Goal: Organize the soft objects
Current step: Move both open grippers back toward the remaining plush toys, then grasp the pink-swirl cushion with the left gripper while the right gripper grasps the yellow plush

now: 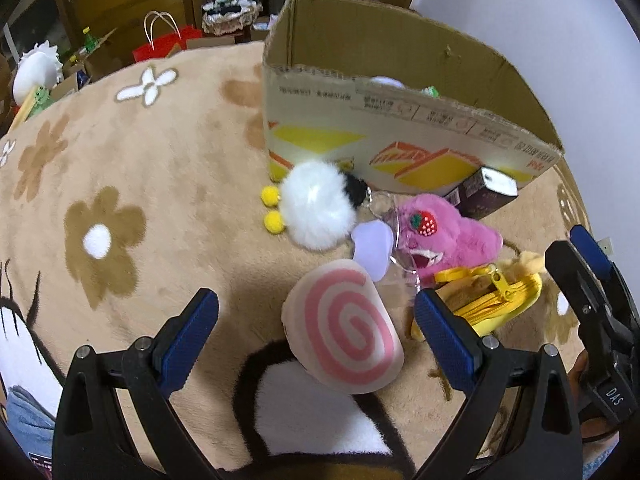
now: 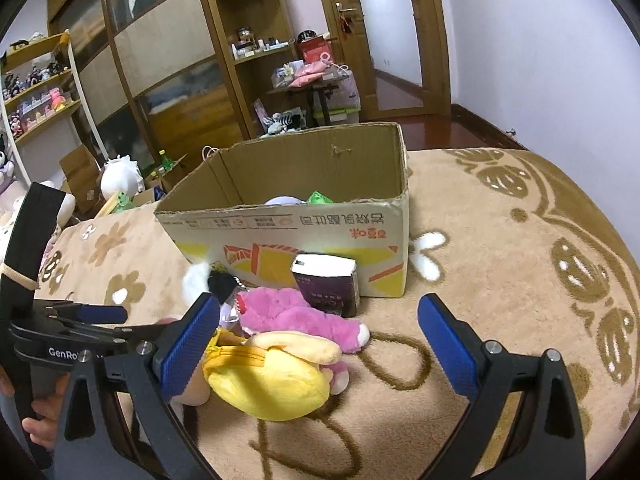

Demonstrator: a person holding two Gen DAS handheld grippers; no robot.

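1. The left gripper [image 1: 316, 328] hovers with its blue-padded jaws spread wide, holding nothing; the round pink-and-white spiral swirl cushion [image 1: 342, 330] lies between them on the beige flower-patterned plush blanket [image 1: 160, 168].
2. The right gripper [image 2: 318, 340] is likewise spread and empty, above the yellow zippered plush pouch [image 2: 268, 380], which lies against its left pad.
3. At twelve o'clock from the pouch lies the pink furry plush toy [image 2: 292, 316], touching it.
4. At eleven o'clock from the swirl cushion sits the white fluffy pom-pom toy with yellow feet [image 1: 316, 210].
5. Farther at twelve o'clock stands the open cardboard box [image 2: 288, 232], a dark purple small carton [image 2: 326, 284] leaning against its front wall.
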